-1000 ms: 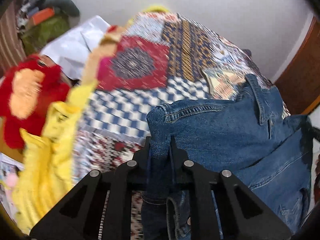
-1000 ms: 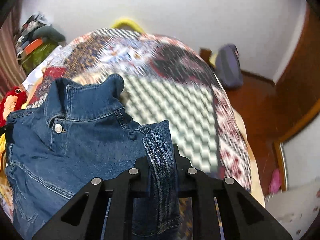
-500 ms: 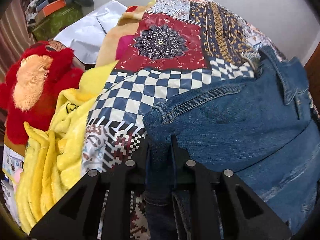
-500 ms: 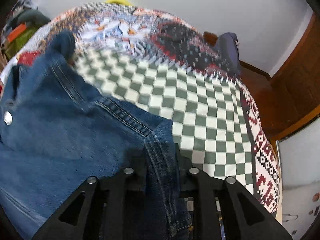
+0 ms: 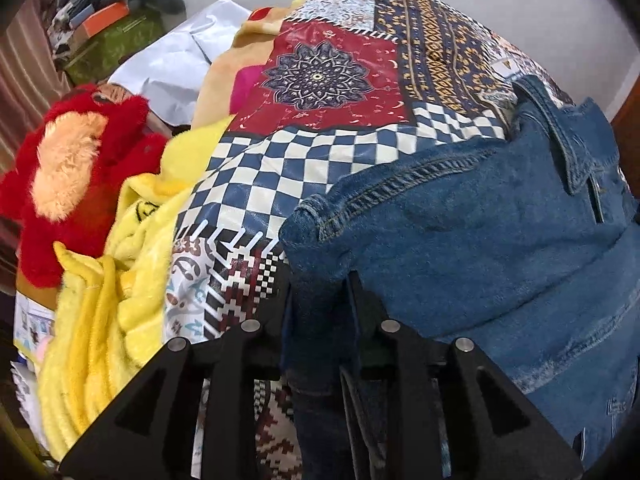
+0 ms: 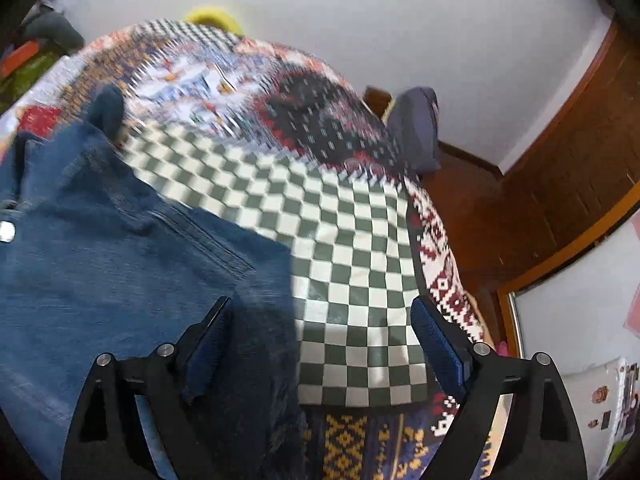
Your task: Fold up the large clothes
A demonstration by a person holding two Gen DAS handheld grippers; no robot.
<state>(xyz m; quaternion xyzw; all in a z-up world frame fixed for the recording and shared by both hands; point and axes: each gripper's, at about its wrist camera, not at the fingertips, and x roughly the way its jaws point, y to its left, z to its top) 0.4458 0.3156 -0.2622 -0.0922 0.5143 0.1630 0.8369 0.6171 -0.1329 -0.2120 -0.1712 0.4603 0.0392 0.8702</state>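
A blue denim jacket (image 5: 480,240) lies on a patchwork bedspread (image 5: 320,80), collar toward the far end. In the left wrist view my left gripper (image 5: 320,280) still pinches the jacket's shoulder corner; its jaws are opening, and denim fills the narrow gap between them. In the right wrist view the jacket (image 6: 120,260) rests on the checked part of the bedspread (image 6: 352,240). My right gripper (image 6: 320,304) is opening, its jaws stand wide apart, and the other shoulder corner lies loose under the left finger (image 6: 208,336), untouched by the pads.
A red plush toy (image 5: 72,168) and a yellow fleece blanket (image 5: 112,300) crowd the bed's left edge, with a white sheet (image 5: 180,64) and a green box (image 5: 108,44) behind. Right of the bed are a dark bag (image 6: 416,128) and wooden panelling (image 6: 560,160).
Both grippers came down and laid the jacket's shoulders on the bedspread. The right gripper went from shut on the denim to wide open and let go. The left jaws parted slightly.
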